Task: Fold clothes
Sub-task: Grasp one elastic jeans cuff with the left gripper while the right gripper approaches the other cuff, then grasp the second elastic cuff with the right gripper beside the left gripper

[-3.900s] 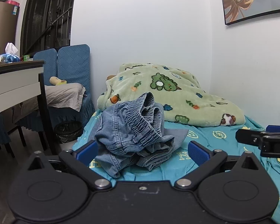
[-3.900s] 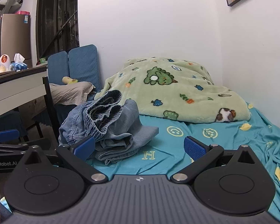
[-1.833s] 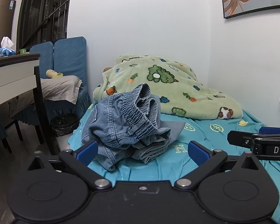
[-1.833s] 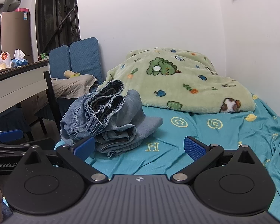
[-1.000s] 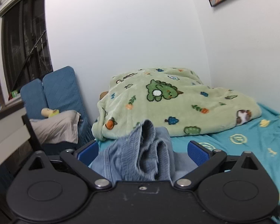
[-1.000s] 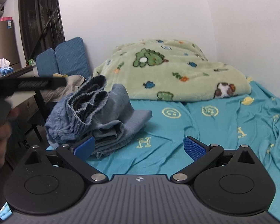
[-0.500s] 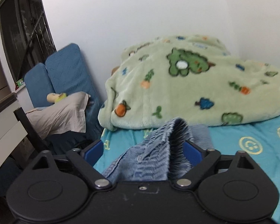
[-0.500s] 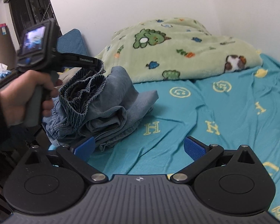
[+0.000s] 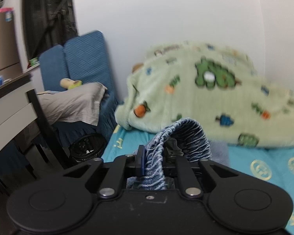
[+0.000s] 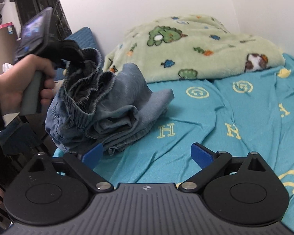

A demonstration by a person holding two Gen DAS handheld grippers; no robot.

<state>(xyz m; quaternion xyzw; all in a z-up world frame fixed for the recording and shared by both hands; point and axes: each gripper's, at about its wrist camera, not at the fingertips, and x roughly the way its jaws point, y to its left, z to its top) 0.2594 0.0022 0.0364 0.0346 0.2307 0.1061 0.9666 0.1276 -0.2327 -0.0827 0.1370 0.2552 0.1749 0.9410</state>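
Note:
Crumpled blue denim pants (image 10: 115, 105) lie in a heap at the left edge of the teal bed sheet (image 10: 235, 121). My left gripper (image 9: 154, 162) is shut on the pants' elastic waistband (image 9: 186, 135), which bunches up between the jaws. In the right wrist view the left gripper (image 10: 76, 58) grips the top of the waistband, held by a hand (image 10: 19, 84). My right gripper (image 10: 147, 154) is open and empty, low over the sheet just in front of the pants' folded legs.
A green cartoon blanket (image 10: 196, 47) is piled at the head of the bed against the white wall. Left of the bed are blue chairs (image 9: 78, 62) with a grey cloth, a black bin (image 9: 88, 146) and a desk (image 9: 7, 105).
My left gripper has moved in on the raised waistband and closed on it, lifting it a little. My right gripper has stayed open, tipping lower toward the sheet.

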